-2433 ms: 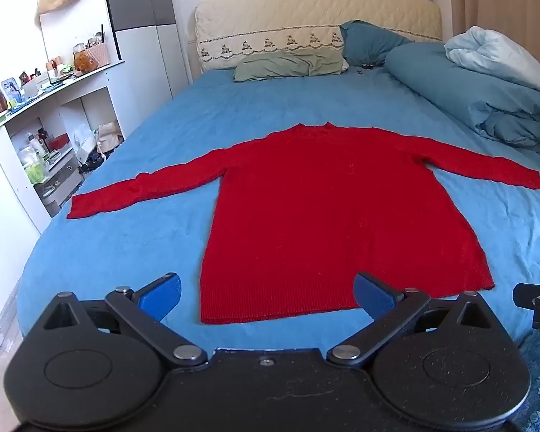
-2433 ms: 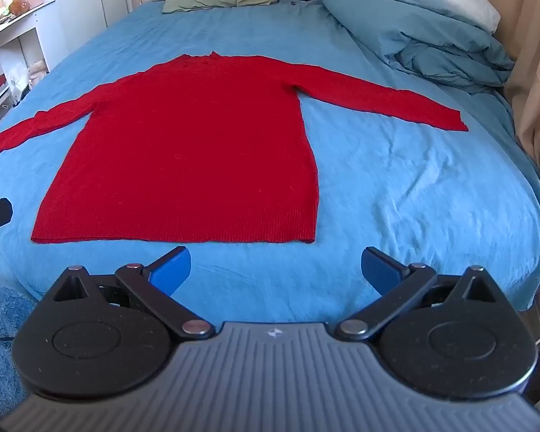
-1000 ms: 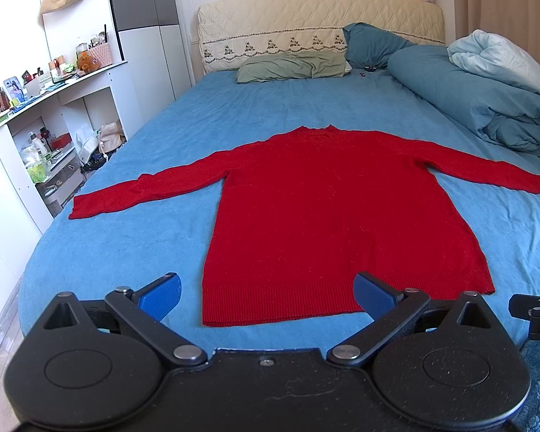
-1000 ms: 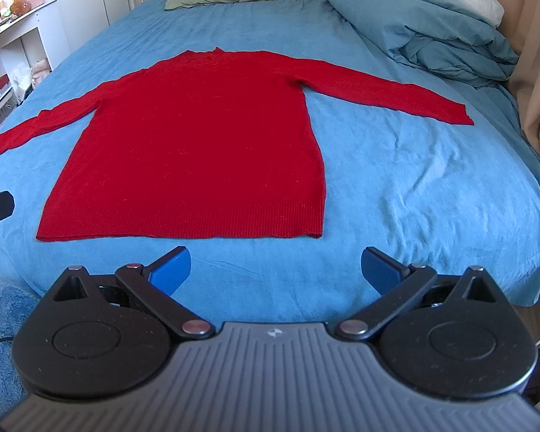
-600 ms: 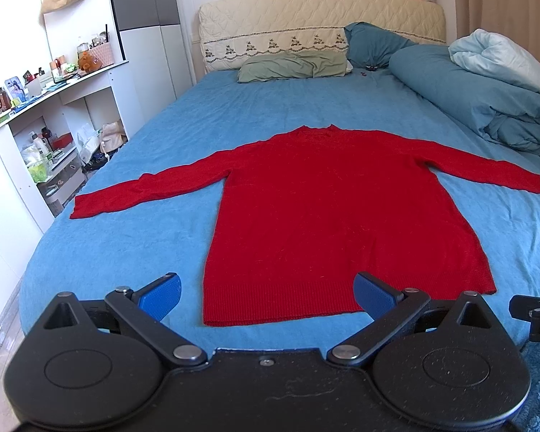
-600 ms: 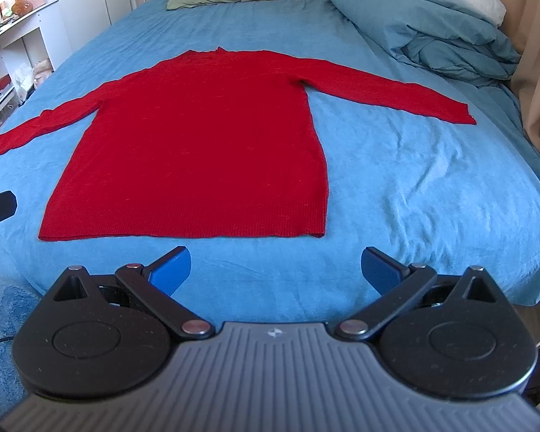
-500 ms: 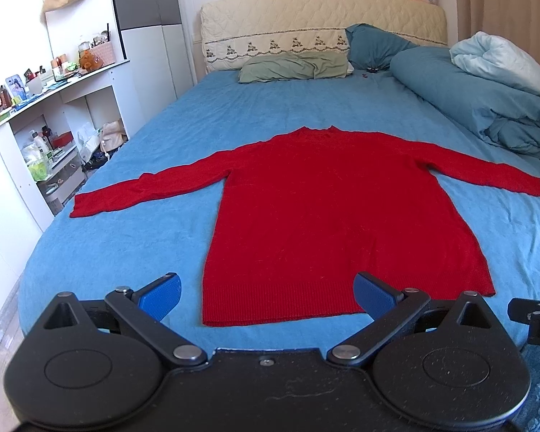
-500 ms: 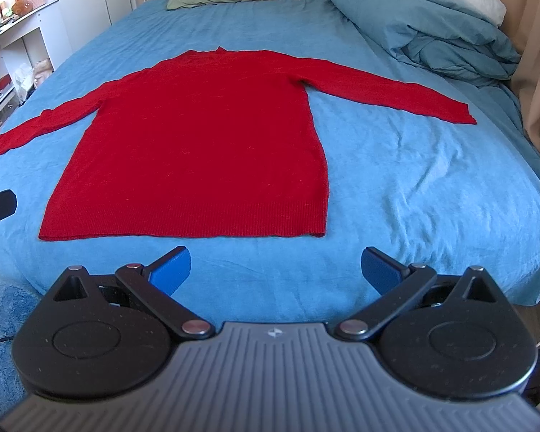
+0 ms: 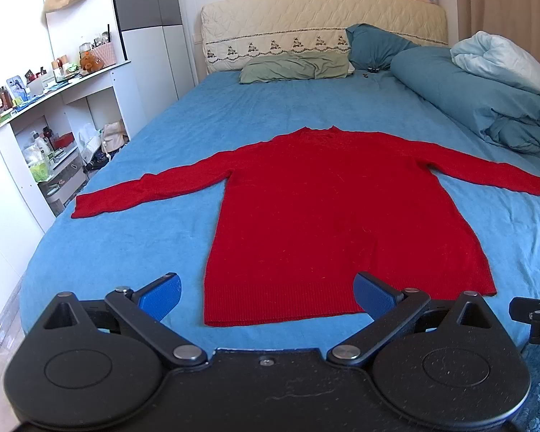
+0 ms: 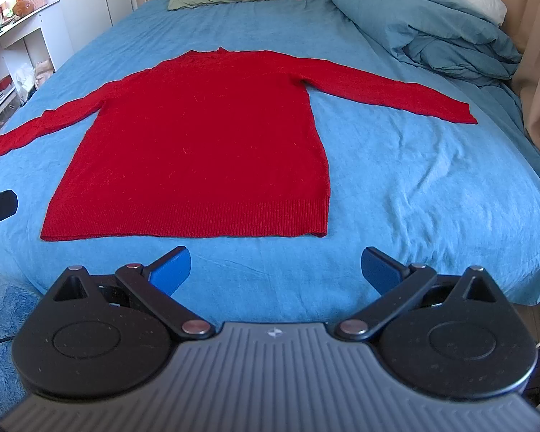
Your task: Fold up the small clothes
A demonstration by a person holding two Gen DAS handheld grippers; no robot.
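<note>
Blue bedding is covering the bed (image 9: 255,115), and a red sweater (image 9: 338,216) is lying flat on it, front down or up I cannot tell, with both sleeves stretched out to the sides and the hem nearest the cameras. No fold is showing anywhere, so the folding looks not yet begun; sleeves and body are all waiting. The left gripper (image 9: 266,293) is hovering just short of the hem with its blue fingers spread wide and nothing between them. The right gripper (image 10: 275,266) is hanging over the bed edge near the hem's right corner, likewise spread and empty. On the white shelves (image 9: 54,108) bottles and small jars are standing, their contents too small to tell.
</note>
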